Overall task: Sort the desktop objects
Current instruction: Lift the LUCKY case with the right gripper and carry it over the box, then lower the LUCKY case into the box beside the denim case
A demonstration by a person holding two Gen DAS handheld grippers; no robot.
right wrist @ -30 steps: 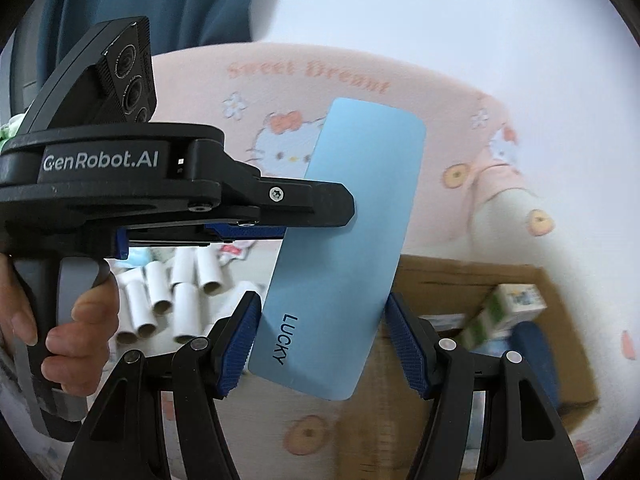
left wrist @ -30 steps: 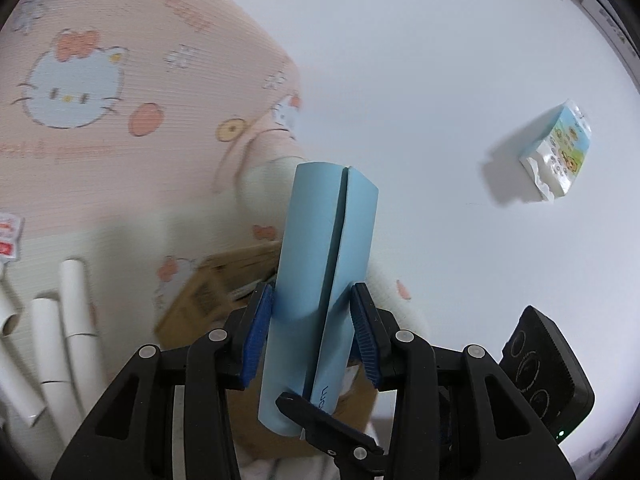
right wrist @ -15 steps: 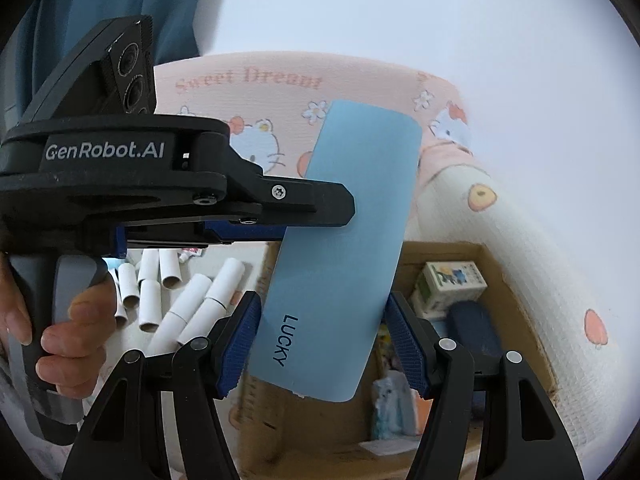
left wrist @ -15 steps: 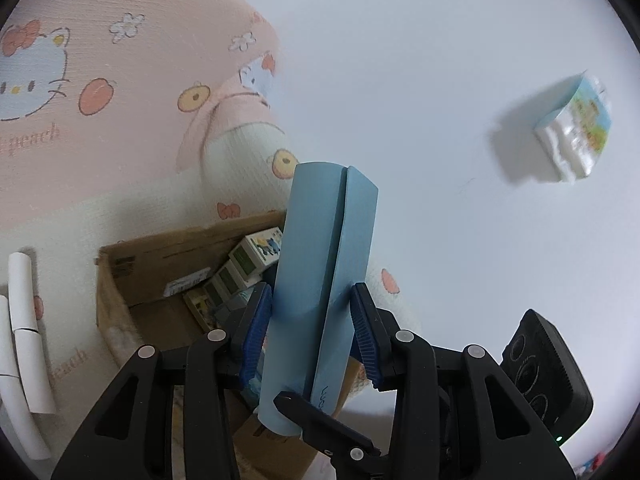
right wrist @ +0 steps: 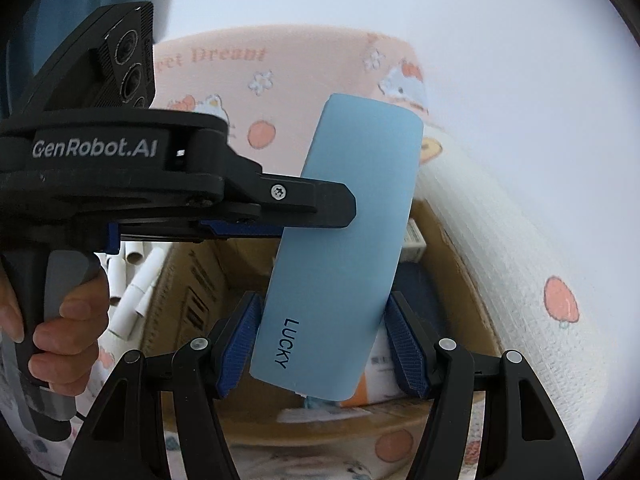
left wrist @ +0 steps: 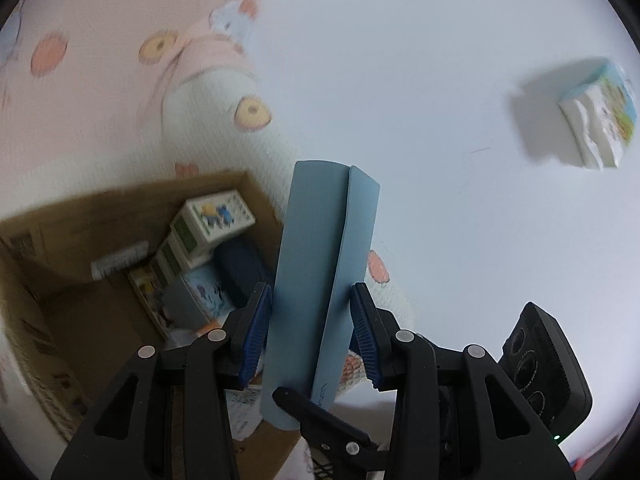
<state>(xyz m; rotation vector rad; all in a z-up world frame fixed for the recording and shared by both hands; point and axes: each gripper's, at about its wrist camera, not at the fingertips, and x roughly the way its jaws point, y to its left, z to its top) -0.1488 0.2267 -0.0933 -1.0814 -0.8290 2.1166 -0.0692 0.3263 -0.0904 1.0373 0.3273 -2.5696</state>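
1. The light blue glasses case [right wrist: 340,240], printed "LUCKY" near its lower end, hung in the air over the open cardboard box [left wrist: 60,240], gripped by both of my tools at once.
2. My left hand-held gripper [left wrist: 311,332] had its blue pads pressed on the two long sides of the case [left wrist: 320,280], partly closed, with the seam of the case facing its camera.
3. My right hand-held gripper [right wrist: 320,336] stood partly closed around the lower, lettered end; its left pad touched the case, while I could not tell whether the right pad did.
4. In the right wrist view the left hand-held gripper [right wrist: 280,216] reached in from the left, clamped across the middle of the case, with my hand [right wrist: 60,336] on its handle.
5. Inside the box lay small printed cartons [left wrist: 212,216], a dark blue case [left wrist: 240,268] and other packets, blurred.
6. The box [right wrist: 192,296] sat on a pink and white cartoon-print blanket [left wrist: 100,80].
7. White paper tubes [right wrist: 136,292] lay on the blanket just left of the box.
8. A small tissue pack [left wrist: 596,116] lay well apart on the white tabletop [left wrist: 420,100].
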